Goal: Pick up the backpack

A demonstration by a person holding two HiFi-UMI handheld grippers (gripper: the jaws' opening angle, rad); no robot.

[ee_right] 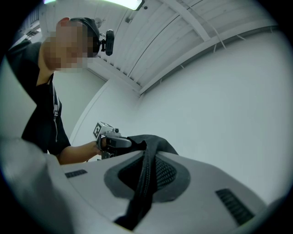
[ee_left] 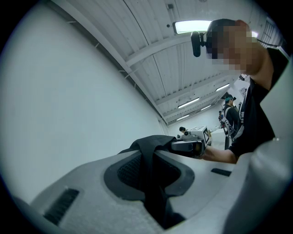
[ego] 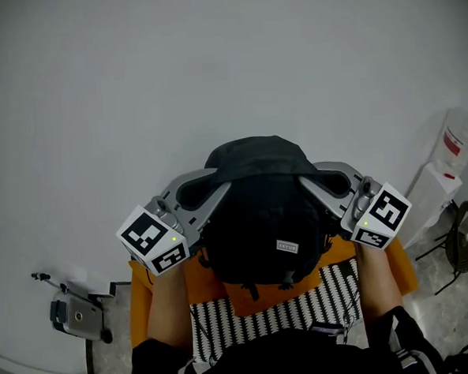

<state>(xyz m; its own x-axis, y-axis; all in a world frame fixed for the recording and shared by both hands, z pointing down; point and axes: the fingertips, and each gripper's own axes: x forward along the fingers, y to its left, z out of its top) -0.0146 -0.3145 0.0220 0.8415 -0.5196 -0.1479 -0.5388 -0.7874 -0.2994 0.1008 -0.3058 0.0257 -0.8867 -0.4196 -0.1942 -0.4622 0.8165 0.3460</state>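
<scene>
From above, the head view shows the whole arrangement. The black backpack [ego: 259,212] sits at centre frame, over the near edge of the white table [ego: 211,65] and above an orange surface [ego: 385,268] at the person's lap. The left gripper [ego: 204,189] comes in at its upper left corner and the right gripper [ego: 327,181] at its upper right. This view cannot show whether the bag's underside touches anything, nor what the jaws actually pinch. The gripper views settle the second point. In the left gripper view, the left gripper [ee_left: 158,157] has its jaws drawn narrow onto a flat black strap [ee_left: 153,192] that runs up between the pads. The right gripper [ee_left: 190,144] is seen beyond it at mid-frame. In the right gripper view, the right gripper [ee_right: 149,157] is clamped nearly shut on a black band with a zipper [ee_right: 143,187] along it. The left gripper [ee_right: 112,140] is at middle left, held out on a bare forearm [ee_right: 75,153]. Only these two views show the ribbed ceiling [ee_left: 151,55] overhead. Both grippers lie close to level, tips angled inward toward each other across the top of the bag. Their marker cubes sit low and outward, the left cube [ego: 152,240] and the right cube [ego: 380,214]. The forearms run back toward the bottom of the frame.
</scene>
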